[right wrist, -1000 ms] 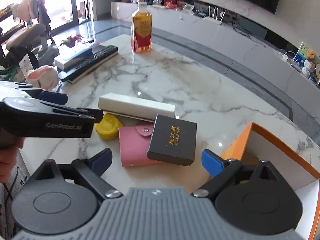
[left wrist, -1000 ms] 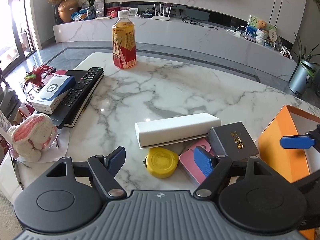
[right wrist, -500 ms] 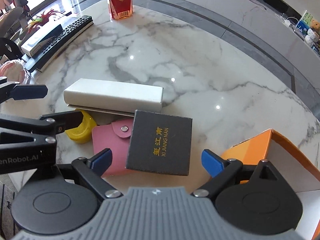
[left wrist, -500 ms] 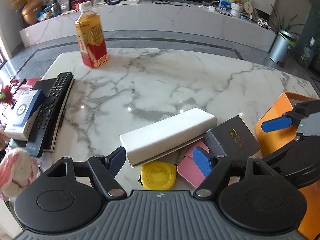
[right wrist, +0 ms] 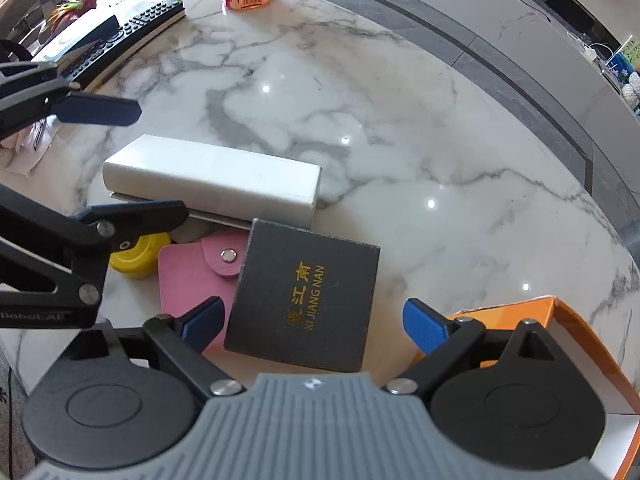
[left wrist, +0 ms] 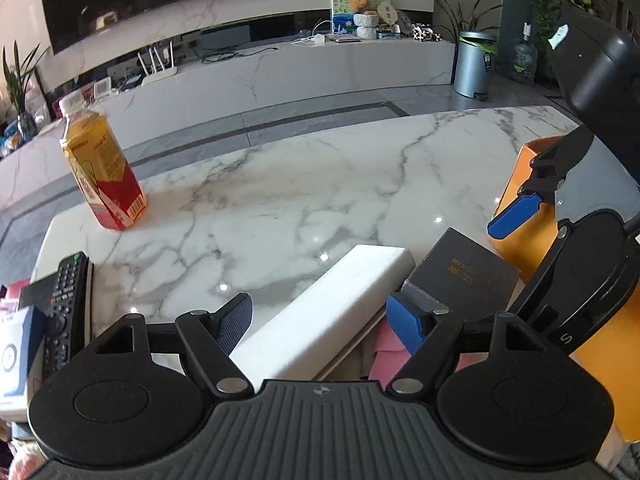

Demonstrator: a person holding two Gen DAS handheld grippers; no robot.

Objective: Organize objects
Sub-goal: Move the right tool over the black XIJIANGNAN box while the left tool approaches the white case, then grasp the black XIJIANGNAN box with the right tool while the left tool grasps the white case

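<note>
Straddling the white box [left wrist: 320, 312], left gripper [left wrist: 320, 320] wide | right gripper [right wrist: 312, 320] wide over black box [right wrist: 304, 296] beside it.

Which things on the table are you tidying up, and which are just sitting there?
For the job:
white box
black box
pink wallet
yellow tape measure
orange box, likely where they go
left tongs and right tongs, both open

Just lying about:
drink bottle
remote
red feather toy
</note>
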